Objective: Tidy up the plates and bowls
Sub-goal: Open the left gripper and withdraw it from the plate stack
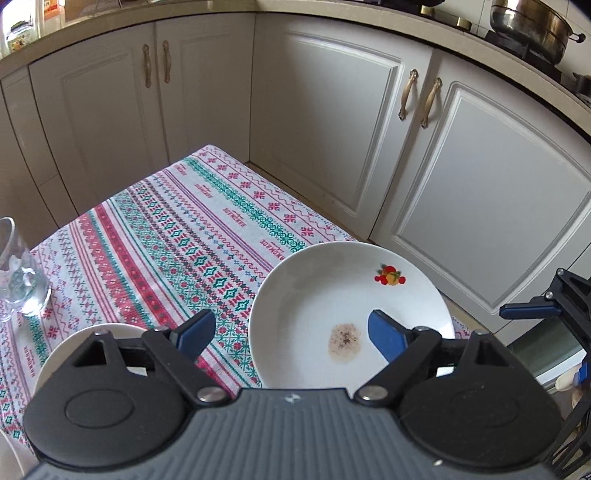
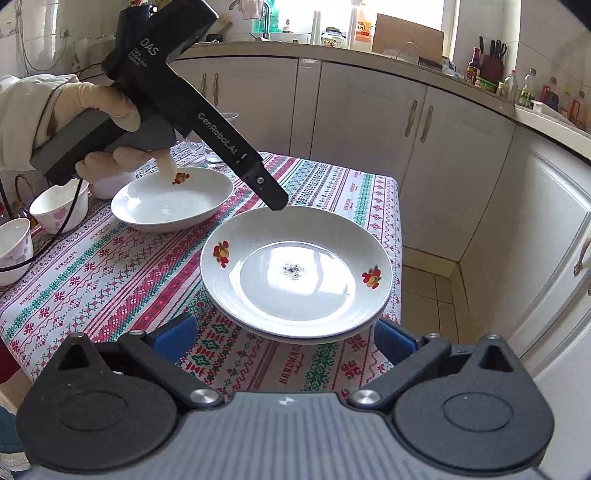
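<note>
A white plate with fruit prints and a dirty spot [image 2: 295,273] lies stacked on another plate at the table's right edge; it also shows in the left wrist view [image 1: 332,295]. A second white deep plate [image 2: 170,201] lies further left. My left gripper [image 1: 291,330] is open, its right finger over the stacked plate's rim, nothing between the jaws. My right gripper [image 2: 288,332] is open just in front of the stacked plates, not touching them. Two small white bowls with purple flowers [image 2: 59,206] [image 2: 13,247] stand at the table's left.
The table carries a patterned cloth [image 2: 110,273]. A clear glass [image 1: 18,273] stands on its left side. White cabinets [image 1: 325,122] wrap around behind and to the right, with a tiled floor gap [image 2: 428,291] beside the table. A pot [image 1: 532,26] sits on the counter.
</note>
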A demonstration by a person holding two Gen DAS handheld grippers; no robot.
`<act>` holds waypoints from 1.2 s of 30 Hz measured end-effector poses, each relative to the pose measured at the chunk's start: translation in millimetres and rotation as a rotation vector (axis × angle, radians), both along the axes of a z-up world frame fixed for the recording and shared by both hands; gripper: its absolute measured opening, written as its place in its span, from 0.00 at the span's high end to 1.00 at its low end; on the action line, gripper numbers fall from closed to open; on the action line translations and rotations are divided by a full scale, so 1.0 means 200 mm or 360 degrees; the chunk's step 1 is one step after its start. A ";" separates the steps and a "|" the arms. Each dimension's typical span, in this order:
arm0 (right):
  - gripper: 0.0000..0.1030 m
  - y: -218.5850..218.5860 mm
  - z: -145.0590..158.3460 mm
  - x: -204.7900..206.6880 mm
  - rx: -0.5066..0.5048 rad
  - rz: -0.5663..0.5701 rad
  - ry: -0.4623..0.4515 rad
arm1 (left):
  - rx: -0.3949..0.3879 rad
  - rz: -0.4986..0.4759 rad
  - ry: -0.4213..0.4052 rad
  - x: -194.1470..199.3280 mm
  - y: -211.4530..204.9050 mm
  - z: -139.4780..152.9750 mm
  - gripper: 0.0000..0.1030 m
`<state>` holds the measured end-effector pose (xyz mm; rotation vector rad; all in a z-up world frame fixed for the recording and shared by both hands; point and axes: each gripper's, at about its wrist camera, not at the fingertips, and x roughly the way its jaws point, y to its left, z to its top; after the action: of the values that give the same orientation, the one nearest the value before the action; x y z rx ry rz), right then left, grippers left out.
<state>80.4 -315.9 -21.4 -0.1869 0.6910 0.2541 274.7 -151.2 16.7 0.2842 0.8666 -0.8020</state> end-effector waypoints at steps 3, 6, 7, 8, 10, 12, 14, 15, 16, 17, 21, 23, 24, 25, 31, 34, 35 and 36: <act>0.00 0.03 0.03 -0.03 -0.0012 -0.0013 -0.0038 | -0.0021 0.0052 -0.0045 -0.08 0.08 0.08 0.13; 0.00 0.05 0.04 -0.07 0.0004 0.0000 -0.0074 | -0.0021 0.0103 -0.0088 -0.17 0.16 0.15 0.11; 0.00 0.06 0.05 -0.08 0.0006 0.0010 -0.0082 | -0.0017 0.0120 -0.0105 -0.20 0.18 0.17 0.11; 0.00 0.08 0.05 -0.10 0.0004 0.0016 -0.0093 | -0.0010 0.0130 -0.0119 -0.22 0.20 0.18 0.10; 0.00 0.10 0.05 -0.12 0.0003 0.0033 -0.0107 | 0.0004 0.0169 -0.0153 -0.28 0.25 0.21 0.10; 0.00 0.12 0.06 -0.14 0.0011 0.0039 -0.0116 | 0.0019 0.0203 -0.0198 -0.33 0.29 0.23 0.10; 0.00 0.13 0.06 -0.16 0.0016 0.0054 -0.0126 | 0.0034 0.0277 -0.0262 -0.40 0.33 0.23 0.06; 0.00 0.14 0.06 -0.17 0.0016 0.0056 -0.0132 | 0.0028 0.0299 -0.0287 -0.44 0.34 0.22 0.06; 0.00 0.15 0.06 -0.17 0.0016 0.0062 -0.0131 | 0.0026 0.0323 -0.0308 -0.47 0.35 0.21 0.05; 0.00 0.15 0.06 -0.18 0.0016 0.0067 -0.0126 | 0.0040 0.0373 -0.0330 -0.51 0.36 0.18 0.05; 0.00 0.15 0.04 -0.19 0.0020 0.0073 -0.0099 | 0.0063 0.0578 -0.0460 -0.65 0.35 0.07 0.05; 0.00 0.15 0.04 -0.19 0.0015 0.0073 -0.0093 | 0.0039 0.0677 -0.0454 -0.71 0.35 0.00 0.05; 0.00 0.15 0.04 -0.19 0.0012 0.0069 -0.0085 | 0.0032 0.0709 -0.0438 -0.73 0.35 -0.04 0.05; 0.00 0.15 0.03 -0.18 0.0010 0.0066 -0.0077 | 0.0052 0.0740 -0.0425 -0.74 0.34 -0.07 0.05; 0.00 0.15 0.05 -0.16 -0.0018 0.0103 -0.0049 | 0.0198 0.1019 -0.0442 -0.72 0.36 -0.25 0.05; 0.00 0.17 0.06 -0.13 -0.0035 0.0137 -0.0027 | 0.0232 0.1102 -0.0440 -0.69 0.39 -0.32 0.05; 0.00 0.17 0.06 -0.11 -0.0046 0.0149 -0.0024 | 0.0228 0.1124 -0.0423 -0.68 0.41 -0.34 0.05; 0.00 0.17 0.07 -0.10 -0.0053 0.0167 -0.0015 | 0.0222 0.1143 -0.0396 -0.66 0.42 -0.37 0.05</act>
<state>60.8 -280.9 -7.9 -0.2563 0.6770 0.3421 142.3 -67.4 -56.5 0.1692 0.7155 -0.0360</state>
